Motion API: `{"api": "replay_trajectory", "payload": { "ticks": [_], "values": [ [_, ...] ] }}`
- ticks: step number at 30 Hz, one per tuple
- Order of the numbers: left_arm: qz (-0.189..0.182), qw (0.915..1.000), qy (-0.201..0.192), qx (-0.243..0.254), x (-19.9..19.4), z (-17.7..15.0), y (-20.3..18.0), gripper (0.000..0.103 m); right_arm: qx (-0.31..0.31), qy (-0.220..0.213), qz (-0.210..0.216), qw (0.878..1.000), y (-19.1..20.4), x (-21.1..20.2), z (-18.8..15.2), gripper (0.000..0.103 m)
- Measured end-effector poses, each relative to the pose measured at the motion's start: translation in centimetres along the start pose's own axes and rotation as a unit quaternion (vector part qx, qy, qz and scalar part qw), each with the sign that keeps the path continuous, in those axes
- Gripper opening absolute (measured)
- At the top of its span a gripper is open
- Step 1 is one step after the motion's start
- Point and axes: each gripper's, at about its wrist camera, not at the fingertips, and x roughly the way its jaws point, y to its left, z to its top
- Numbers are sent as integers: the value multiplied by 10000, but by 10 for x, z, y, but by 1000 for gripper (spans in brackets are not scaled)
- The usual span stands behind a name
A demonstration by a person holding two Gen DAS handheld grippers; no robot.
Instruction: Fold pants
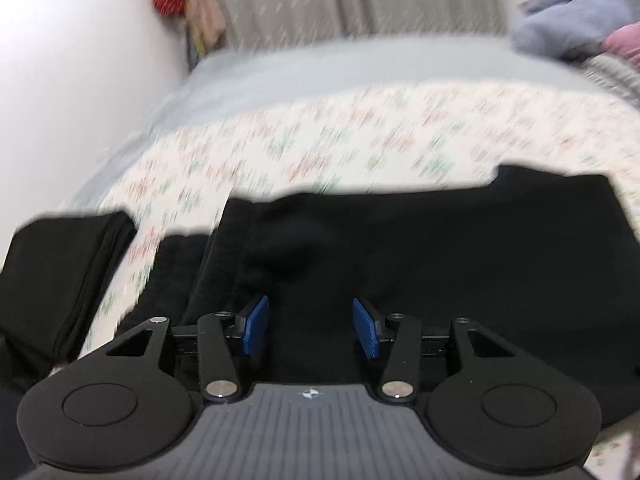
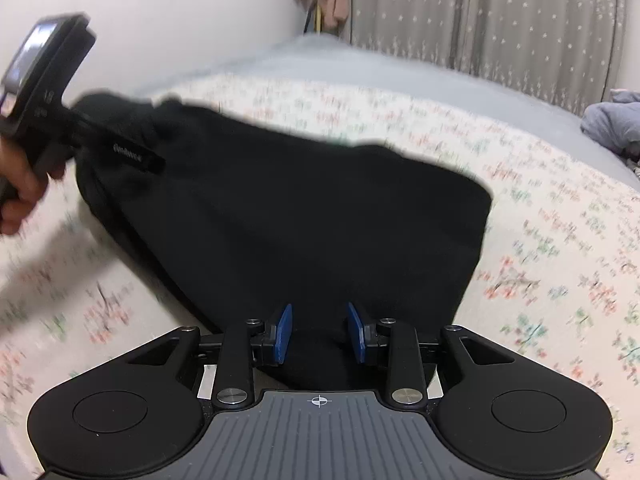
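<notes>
Black pants (image 2: 304, 208) are lying across a floral bedspread (image 2: 552, 240), their fabric running between both sets of jaws: the right gripper (image 2: 319, 332) is clamping a fold, while the left gripper (image 1: 310, 328) is standing apart over cloth.

Under my left gripper (image 1: 310, 326): black matt cloth pants (image 1: 400, 248), soft, faintly napped. Blue ribbed rubbery pads (image 1: 256, 326); matt black plastic finger links, shiny metal pivot pins. Beyond my fingertips: cream floral-print cotton bedspread (image 1: 360, 136), smooth.
</notes>
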Motion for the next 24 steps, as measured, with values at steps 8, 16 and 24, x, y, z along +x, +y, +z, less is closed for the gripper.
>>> {"api": "replay_trajectory", "payload": {
  "ticks": [8, 16, 24],
  "values": [
    [203, 9972, 662, 277, 45, -18, -5, 74, -94, 260, -184, 9994, 5, 18, -16, 31],
    [100, 9972, 722, 142, 42, -14, 4, 74, -177, 641, 361, 9971, -17, -3, -1, 33],
    [-72, 9996, 269, -66, 2, -2, -9, 74, 1021, 258, 987, 9895, -85, -42, -9, 66]
  ]
}}
